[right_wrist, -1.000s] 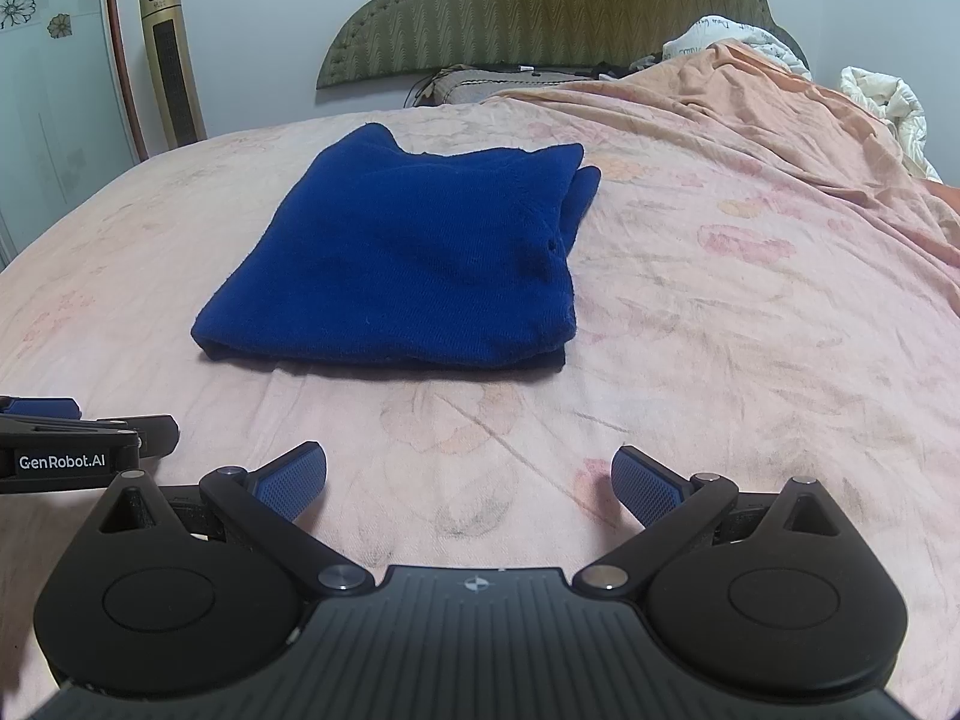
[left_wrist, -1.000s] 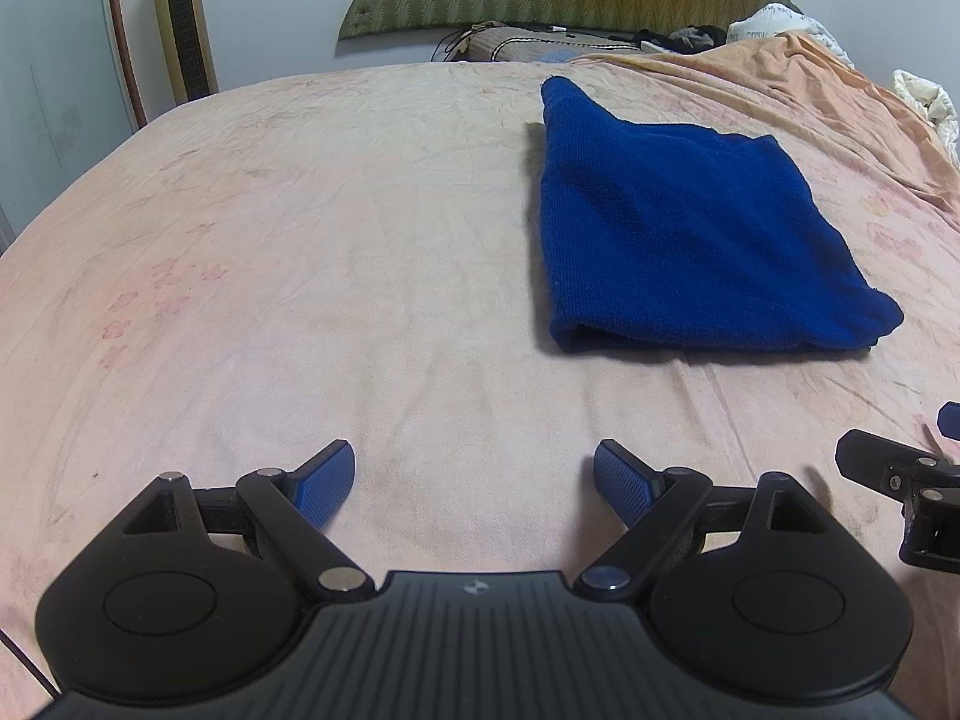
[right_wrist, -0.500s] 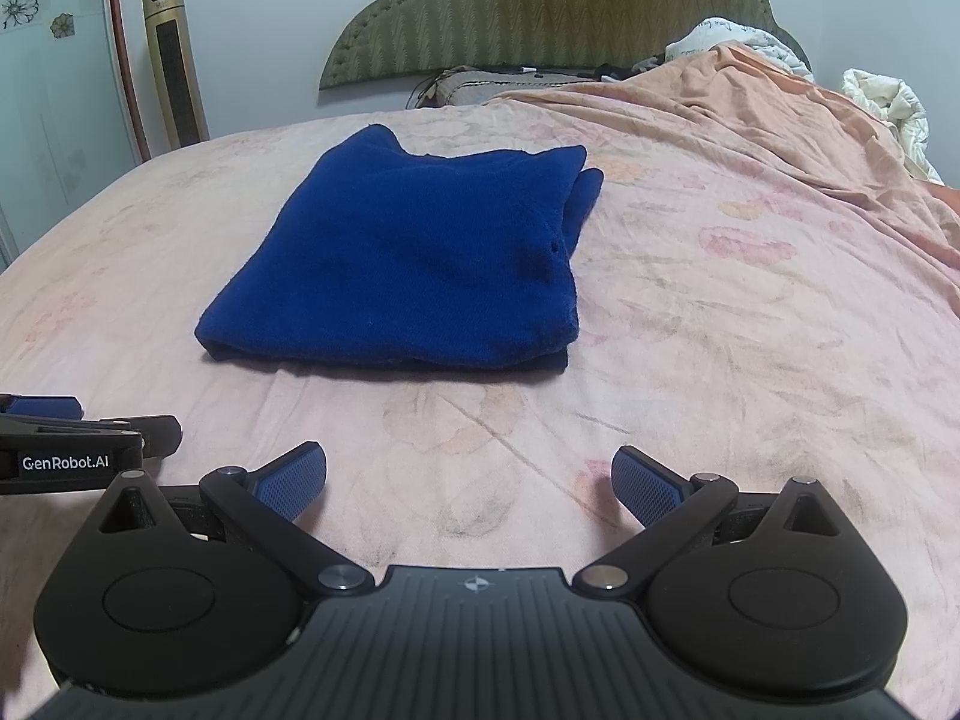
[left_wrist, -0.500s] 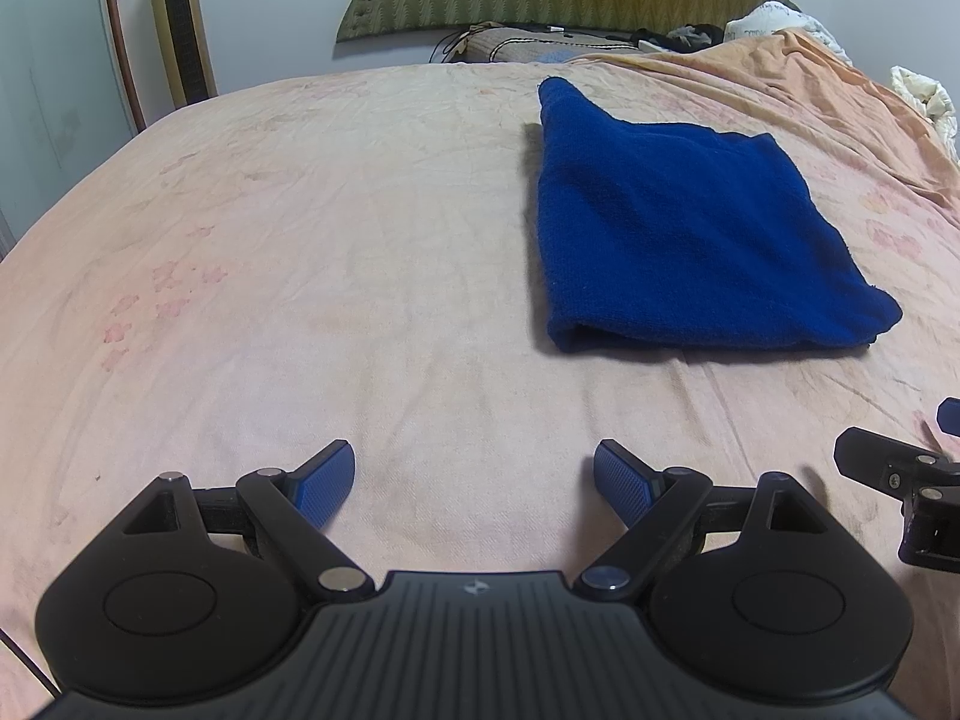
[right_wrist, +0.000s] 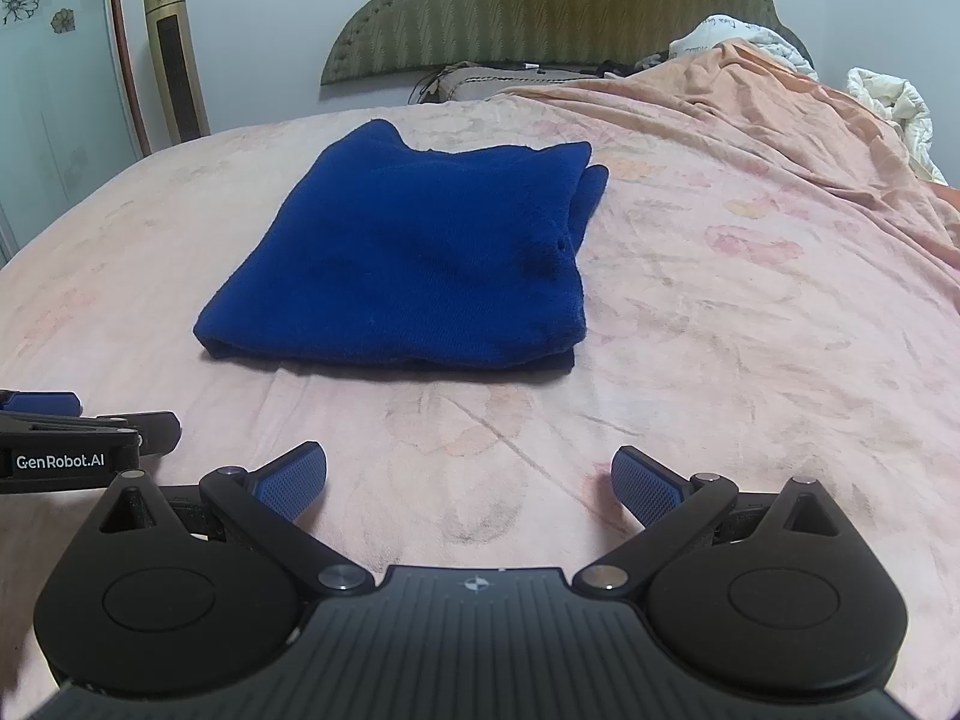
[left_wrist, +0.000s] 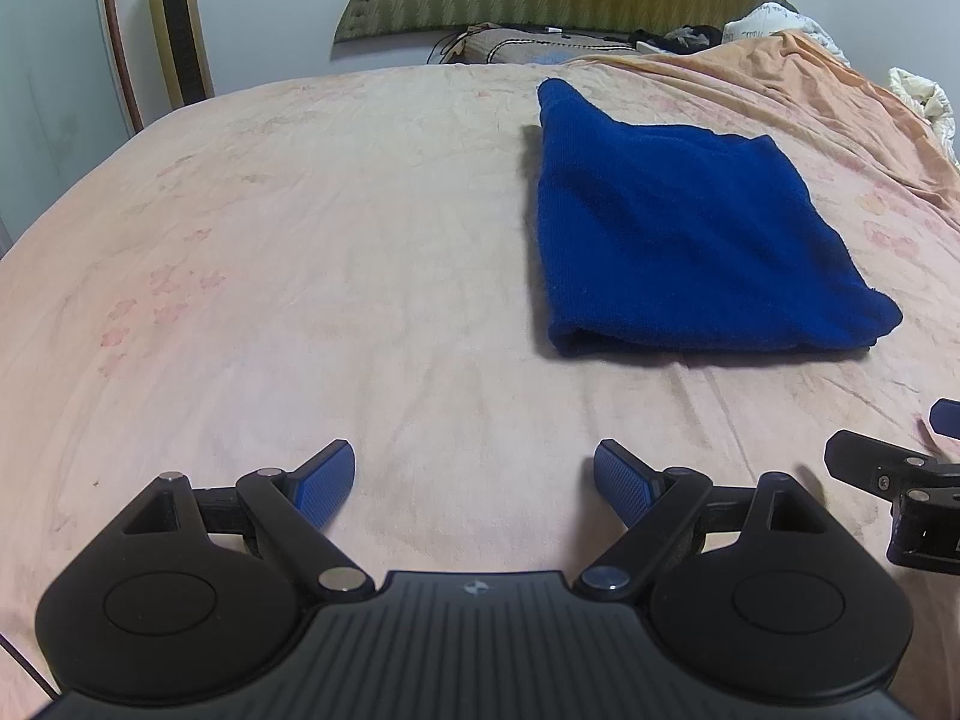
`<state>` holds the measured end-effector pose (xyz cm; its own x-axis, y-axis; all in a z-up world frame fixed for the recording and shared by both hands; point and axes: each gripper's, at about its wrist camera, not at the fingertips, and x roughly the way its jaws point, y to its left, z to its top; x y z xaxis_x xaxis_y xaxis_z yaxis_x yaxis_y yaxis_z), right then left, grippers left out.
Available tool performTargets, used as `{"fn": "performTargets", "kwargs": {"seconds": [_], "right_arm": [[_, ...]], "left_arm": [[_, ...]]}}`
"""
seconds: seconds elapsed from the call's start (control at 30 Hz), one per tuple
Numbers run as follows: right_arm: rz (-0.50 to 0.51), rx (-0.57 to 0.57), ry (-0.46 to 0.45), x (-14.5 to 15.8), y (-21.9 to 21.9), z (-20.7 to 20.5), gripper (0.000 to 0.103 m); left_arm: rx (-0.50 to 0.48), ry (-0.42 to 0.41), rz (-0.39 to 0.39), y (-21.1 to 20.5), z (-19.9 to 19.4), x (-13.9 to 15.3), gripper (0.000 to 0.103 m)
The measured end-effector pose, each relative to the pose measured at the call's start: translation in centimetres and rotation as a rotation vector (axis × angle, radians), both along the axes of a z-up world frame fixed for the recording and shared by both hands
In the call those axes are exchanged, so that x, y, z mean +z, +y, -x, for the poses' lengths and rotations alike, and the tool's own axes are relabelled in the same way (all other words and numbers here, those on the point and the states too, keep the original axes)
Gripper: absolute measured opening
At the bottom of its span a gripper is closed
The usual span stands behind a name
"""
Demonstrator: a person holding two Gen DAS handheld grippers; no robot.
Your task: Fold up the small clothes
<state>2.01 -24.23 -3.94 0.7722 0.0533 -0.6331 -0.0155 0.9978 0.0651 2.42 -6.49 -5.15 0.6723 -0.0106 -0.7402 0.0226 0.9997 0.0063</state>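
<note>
Lying folded on the bed [right_wrist: 720,324], well ahead: blue garment [right_wrist: 414,264]. Hovering low, both spread wide and empty: left gripper [left_wrist: 474,483], right gripper [right_wrist: 468,480]. Probably finishing; if folding again, pinching both near corners evenly.

Blue garment [left_wrist: 690,228]: thick knit cloth, fuzzy matt nap, fine ribbing visible in the left wrist view; soft rolled fold at its near edge.

Bed sheet [left_wrist: 300,240]: thin matt cloth, pale pink with a faded flower print, lightly creased. Orange blanket [right_wrist: 750,96]: matt cloth, rumpled.

Left hand-held gripper [left_wrist: 474,480]: matt black plastic body with a ribbed centre panel; small shiny metal pivot pins; blue finger pads [left_wrist: 324,483] with a fine dotted, rubbery-looking texture. Right hand-held gripper [right_wrist: 469,480]: same finish.

Headboard [right_wrist: 540,6]: olive upholstery, woven zigzag pattern, studded edge. Tower fan [right_wrist: 174,60]: glossy gold-toned casing.
</note>
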Motion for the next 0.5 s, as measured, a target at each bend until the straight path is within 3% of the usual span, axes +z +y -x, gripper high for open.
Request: {"fn": "performTargets", "kwargs": {"seconds": [0.33, 0.5], "right_arm": [[0.002, 0.005, 0.002, -0.1, 0.0, -0.3, 0.103], [0.063, -0.041, -0.042, 0.2, -1.8, -1.0, 0.103]], "left_arm": [[-0.005, -0.007, -0.003, 0.0, 0.0, 0.1, 0.087], [-0.004, -0.024, -0.016, 1.3, -0.2, 0.3, 0.087]]}}
